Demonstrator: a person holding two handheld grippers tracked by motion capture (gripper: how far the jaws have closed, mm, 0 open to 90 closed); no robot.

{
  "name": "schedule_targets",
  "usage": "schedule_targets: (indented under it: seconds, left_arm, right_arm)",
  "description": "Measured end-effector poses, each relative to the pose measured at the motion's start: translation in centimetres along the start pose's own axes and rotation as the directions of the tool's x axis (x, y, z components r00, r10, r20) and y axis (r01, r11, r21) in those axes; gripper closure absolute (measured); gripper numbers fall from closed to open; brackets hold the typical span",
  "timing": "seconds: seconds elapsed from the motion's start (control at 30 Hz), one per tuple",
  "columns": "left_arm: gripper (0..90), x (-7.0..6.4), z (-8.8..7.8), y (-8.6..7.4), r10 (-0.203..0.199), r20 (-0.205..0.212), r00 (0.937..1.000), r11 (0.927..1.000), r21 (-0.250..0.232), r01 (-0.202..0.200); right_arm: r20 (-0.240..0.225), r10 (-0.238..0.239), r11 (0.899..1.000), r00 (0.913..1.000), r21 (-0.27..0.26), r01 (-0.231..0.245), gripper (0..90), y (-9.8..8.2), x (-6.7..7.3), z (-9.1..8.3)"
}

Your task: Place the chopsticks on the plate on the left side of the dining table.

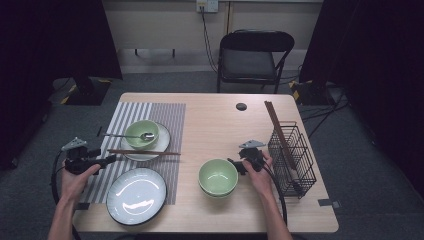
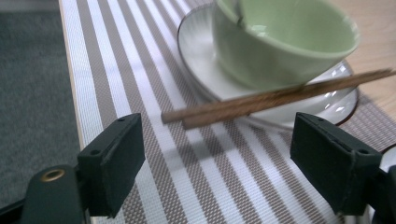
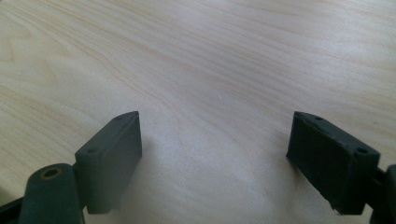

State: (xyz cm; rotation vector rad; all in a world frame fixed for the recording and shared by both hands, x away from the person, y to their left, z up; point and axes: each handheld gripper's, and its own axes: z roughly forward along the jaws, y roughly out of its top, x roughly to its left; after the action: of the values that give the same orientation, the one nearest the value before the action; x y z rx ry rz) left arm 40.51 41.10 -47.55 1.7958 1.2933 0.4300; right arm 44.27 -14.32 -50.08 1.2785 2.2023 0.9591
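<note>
Left gripper view: chopsticks (image 2: 275, 99) are laid across the plate (image 2: 205, 79) just ahead of the released left gripper (image 2: 233, 154); setting looks mostly done.

Past the wooden table (image 1: 210, 125) you've got a black folding chair (image 1: 252, 57). On your right stands a black wire basket (image 1: 295, 162) (brown chopsticks (image 1: 279, 131) leaning in it); nearest you, a white black-rimmed plate (image 1: 136, 196).

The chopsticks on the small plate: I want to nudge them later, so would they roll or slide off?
The chopsticks look thin and stiff, bridging the small plate's rim with one end over the striped placemat, so a nudge would probably slide them. The glazed rim likely offers little grip.
</note>
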Motion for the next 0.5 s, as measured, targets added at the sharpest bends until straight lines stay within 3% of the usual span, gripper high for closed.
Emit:
schedule_targets:
  seconds: [0.1, 0.2, 0.3, 0.4, 0.5]
  left_arm:
    - [18.1, 0.2, 0.4, -0.2, 0.0, -0.005, 1.0, 0.9997, 0.024, 0.0]
    - [18.1, 0.1, 0.5, -0.1, 0.001, 0.001, 1.0, 0.9999, 0.015, -0.001]
    - [19.5, -0.2, 1.1, -0.1, 0.033, -0.018, 0.9993, 0.9989, 0.035, -0.032]
    - [19.5, -0.2, 1.4, 0.0, 0.021, -0.005, 0.9998, 0.9993, 0.031, -0.021]
    - [19.4, -0.1, 1.6, 0.0, 0.036, -0.002, 0.9993, 0.9988, 0.033, -0.036]
  right_arm:
    - [0.001, -0.001, 1.0, 1.0, 0.0, 0.001, 17.1, 0.0, 0.0, 0.0]
    - [0.001, 0.0, 1.0, 1.0, -0.001, 0.0, 17.1, 0.0, 0.0, 0.0]
    - [0.0, 0.0, 1.0, 1.0, 0.0, 0.0, 17.1, 0.0, 0.0, 0.0]
    - [0.0, 0.0, 1.0, 1.0, 0.0, 0.0, 17.1, 0.0, 0.0, 0.0]
    - [0.001, 0.0, 1.0, 1.0, -0.001, 0.0, 17.1, 0.0, 0.0, 0.0]
